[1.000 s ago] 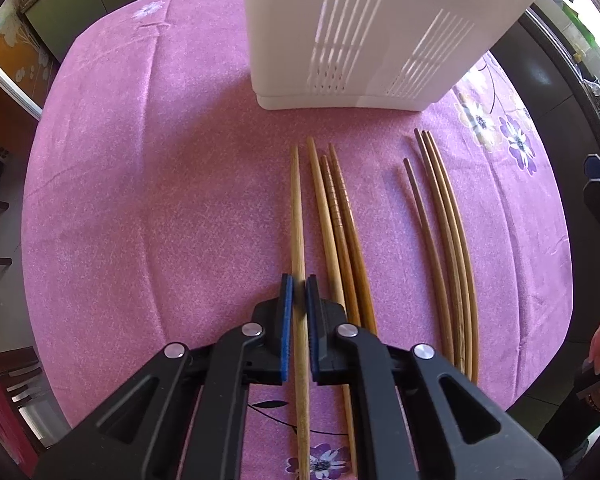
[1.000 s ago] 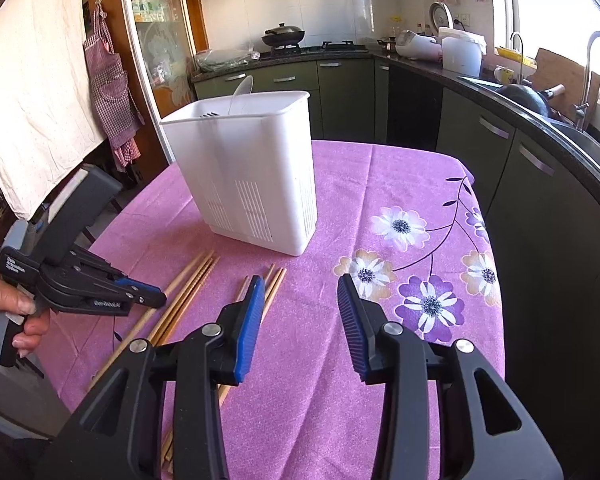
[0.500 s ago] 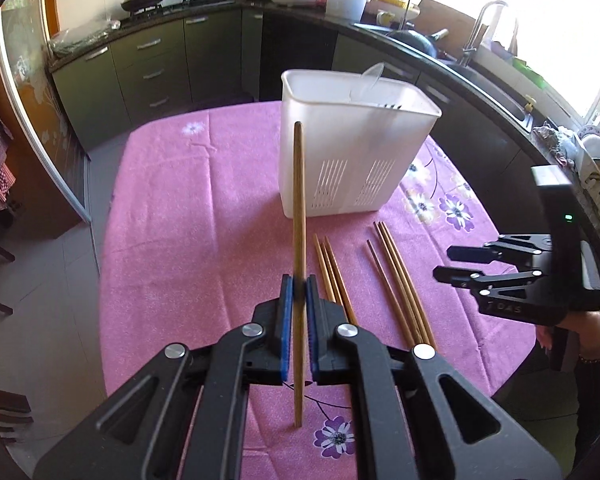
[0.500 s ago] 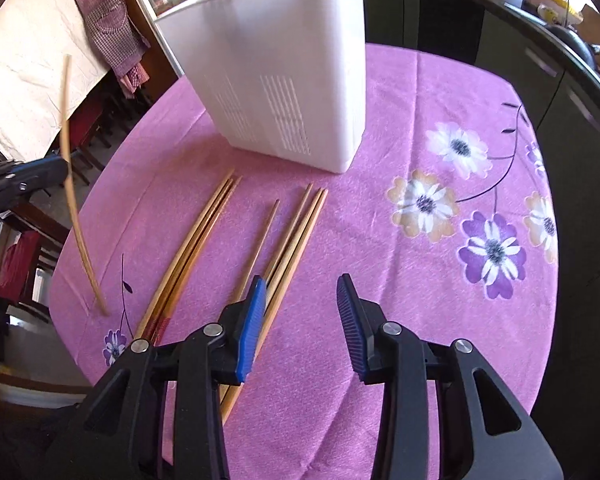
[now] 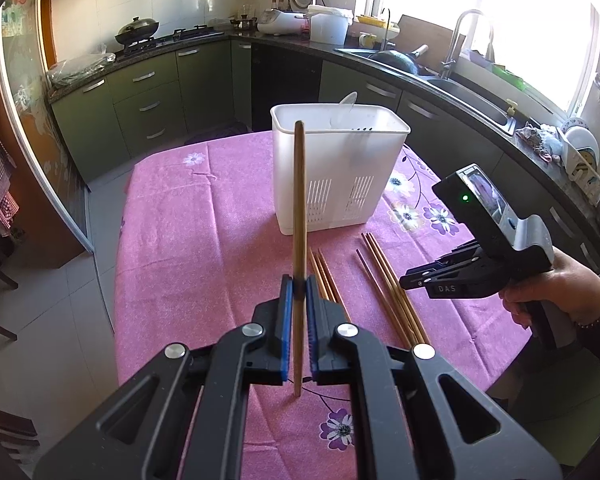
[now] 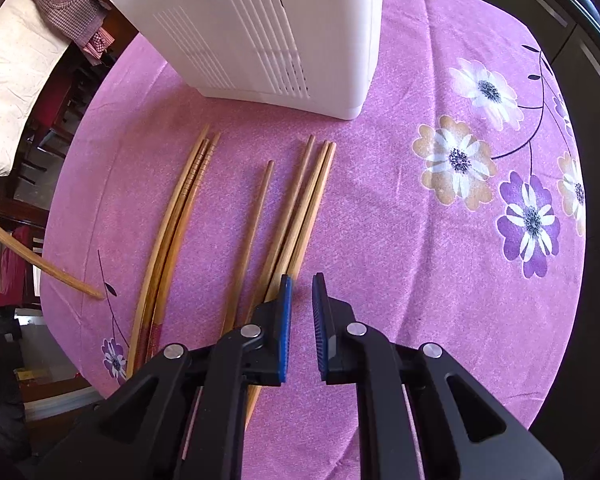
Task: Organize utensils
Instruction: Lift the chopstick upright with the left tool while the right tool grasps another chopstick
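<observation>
My left gripper point(image 5: 297, 284) is shut on one wooden chopstick point(image 5: 299, 200), held up off the table and pointing towards the white slotted utensil holder point(image 5: 340, 172). Its lower end also shows in the right wrist view point(image 6: 40, 266). Several more chopsticks lie on the purple cloth in front of the holder point(image 6: 260, 20): a left bundle point(image 6: 180, 208), a single one point(image 6: 252, 224) and a right bundle point(image 6: 300, 208). My right gripper point(image 6: 301, 280) points down over the right bundle's near end. Its jaws are closing and almost together, with nothing seen between them.
A white scoop point(image 5: 345, 110) stands inside the holder. The round table point(image 5: 204, 240) has a flowered purple cloth. A person's hand point(image 5: 556, 292) grasps the right gripper at the table's right edge. Green cabinets and a counter with a sink run behind.
The left gripper lifted its chopstick off the table and tilted up. The right gripper swung down over the right bundle, and its jaws went from wide apart to nearly together.
</observation>
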`<action>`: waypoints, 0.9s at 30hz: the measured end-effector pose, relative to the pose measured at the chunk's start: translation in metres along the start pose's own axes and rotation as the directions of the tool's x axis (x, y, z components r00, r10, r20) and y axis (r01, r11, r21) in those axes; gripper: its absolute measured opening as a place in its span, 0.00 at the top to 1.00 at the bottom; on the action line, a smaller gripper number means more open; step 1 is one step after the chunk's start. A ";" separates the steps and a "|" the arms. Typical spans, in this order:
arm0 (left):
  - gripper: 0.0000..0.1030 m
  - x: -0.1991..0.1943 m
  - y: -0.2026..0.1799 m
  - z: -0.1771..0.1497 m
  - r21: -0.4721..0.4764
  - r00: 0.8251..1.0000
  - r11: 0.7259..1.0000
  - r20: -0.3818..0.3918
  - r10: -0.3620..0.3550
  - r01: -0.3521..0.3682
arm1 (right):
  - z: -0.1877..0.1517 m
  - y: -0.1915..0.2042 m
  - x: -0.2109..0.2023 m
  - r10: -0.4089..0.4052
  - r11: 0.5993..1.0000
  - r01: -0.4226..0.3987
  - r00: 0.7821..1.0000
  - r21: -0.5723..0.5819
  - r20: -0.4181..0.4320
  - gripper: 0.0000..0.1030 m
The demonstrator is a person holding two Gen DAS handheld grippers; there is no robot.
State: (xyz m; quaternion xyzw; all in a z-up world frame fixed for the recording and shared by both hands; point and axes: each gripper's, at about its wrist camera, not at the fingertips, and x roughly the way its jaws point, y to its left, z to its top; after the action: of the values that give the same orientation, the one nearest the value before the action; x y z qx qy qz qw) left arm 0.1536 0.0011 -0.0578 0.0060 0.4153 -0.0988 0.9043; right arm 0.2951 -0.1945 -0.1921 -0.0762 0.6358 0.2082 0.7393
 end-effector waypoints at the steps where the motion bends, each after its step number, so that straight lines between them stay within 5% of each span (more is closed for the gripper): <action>1: 0.93 0.000 0.000 0.000 0.004 1.000 1.000 0.002 -0.001 0.001 | 0.000 0.000 0.000 -0.002 1.000 0.002 1.000 0.006 -0.004 0.89; 27: 0.93 -0.006 -0.005 -0.002 0.032 1.000 0.999 0.005 0.015 -0.015 | 0.012 0.030 0.019 -0.062 0.997 0.061 0.997 -0.037 -0.043 0.90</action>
State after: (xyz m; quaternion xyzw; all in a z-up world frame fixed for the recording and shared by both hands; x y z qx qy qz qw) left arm 0.1476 -0.0024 -0.0544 0.0231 0.4115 -0.0988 0.9058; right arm 0.2956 -0.1596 -0.2037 -0.1134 0.6456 0.1948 0.7297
